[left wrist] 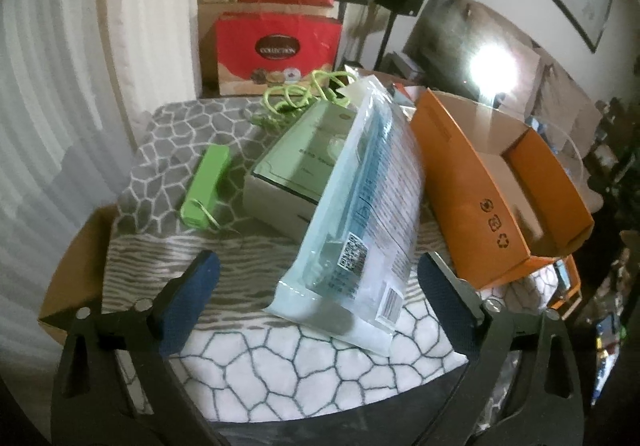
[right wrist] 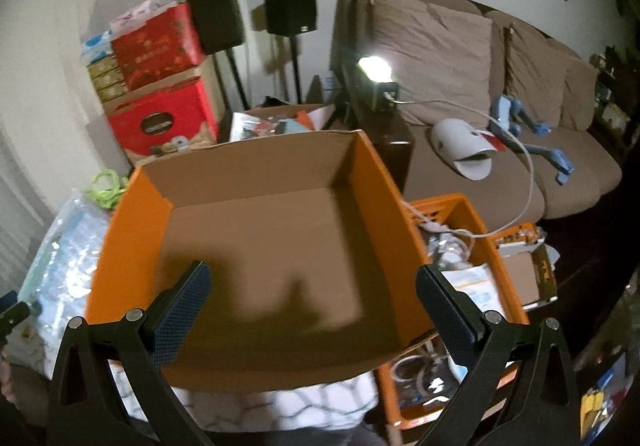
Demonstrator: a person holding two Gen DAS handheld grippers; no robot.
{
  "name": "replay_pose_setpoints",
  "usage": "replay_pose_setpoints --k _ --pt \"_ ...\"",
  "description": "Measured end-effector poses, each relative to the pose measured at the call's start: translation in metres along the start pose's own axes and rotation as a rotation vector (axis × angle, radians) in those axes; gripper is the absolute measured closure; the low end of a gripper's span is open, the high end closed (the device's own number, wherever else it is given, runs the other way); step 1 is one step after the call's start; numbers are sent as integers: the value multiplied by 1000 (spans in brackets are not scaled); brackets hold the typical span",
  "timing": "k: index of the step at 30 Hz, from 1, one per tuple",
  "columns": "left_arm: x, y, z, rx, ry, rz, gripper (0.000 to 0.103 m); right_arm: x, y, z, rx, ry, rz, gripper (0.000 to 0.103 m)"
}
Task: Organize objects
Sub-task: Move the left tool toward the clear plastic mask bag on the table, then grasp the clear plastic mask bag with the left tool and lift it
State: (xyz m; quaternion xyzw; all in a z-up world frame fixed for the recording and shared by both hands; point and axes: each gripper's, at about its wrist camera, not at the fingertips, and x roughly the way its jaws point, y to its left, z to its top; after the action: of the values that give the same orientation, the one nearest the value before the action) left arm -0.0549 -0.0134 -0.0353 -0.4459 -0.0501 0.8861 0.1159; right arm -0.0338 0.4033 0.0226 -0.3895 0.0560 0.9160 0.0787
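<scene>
The patterned cloth [left wrist: 208, 134] covers the tabletop and carries everything that needs sorting. Largest on it is the orange box [right wrist: 256, 230], open at the top and empty inside, sitting at the right side of the cloth; the right tool [right wrist: 312, 310] hovers over its near rim with its two fingers wide apart and nothing between them. Just left of the box, a clear plastic packet [left wrist: 360, 214] stands tilted, its upper end leaning on a pale green carton [left wrist: 300, 158] and its lower end resting on the cloth. The left tool [left wrist: 316, 298] points down at that lower end, jaws spread wide, the packet's bottom edge lying between them but not pressed by either pad, so nothing is held yet. Further left lies a small green power bank [left wrist: 206, 186] flat on the cloth, well apart from the carton, and behind the carton a tangle of green cord [left wrist: 296, 94] (its ends are hard to follow). My reading is that the step in hand is the approach to the packet, with the empty box as the likely place for it. The next move would call for easing the left tool forward until the pads flank the packet's edge, closing gently since the plastic looks slippery and limp, then lifting it clear of the carton and across into the box.
</scene>
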Motion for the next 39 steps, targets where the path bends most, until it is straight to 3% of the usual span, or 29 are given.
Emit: replay_pose_setpoints --k 5,8,12,18,25,36,37,39 --pt "5 1 -1 -6 13 0 11 10 -24 7 -10 28 -21 3" --pt "6 1 -1 -10 18 -15 11 20 -40 13 -4 65 -22 11" --pt "9 0 -1 -9 27 -39 13 41 -62 19 31 144 33 26" --pt "15 -1 -1 -12 44 -47 22 67 -82 11 53 234 76 61" --pt "23 -2 0 -10 63 -63 46 78 -84 6 34 272 83 85" --pt "35 2 4 -43 91 -121 48 82 -84 7 25 290 81 89" --pt "37 2 4 -42 91 -124 64 82 -84 7 24 289 81 89" --pt "37 4 3 -75 107 -197 77 82 -82 7 16 286 79 90"
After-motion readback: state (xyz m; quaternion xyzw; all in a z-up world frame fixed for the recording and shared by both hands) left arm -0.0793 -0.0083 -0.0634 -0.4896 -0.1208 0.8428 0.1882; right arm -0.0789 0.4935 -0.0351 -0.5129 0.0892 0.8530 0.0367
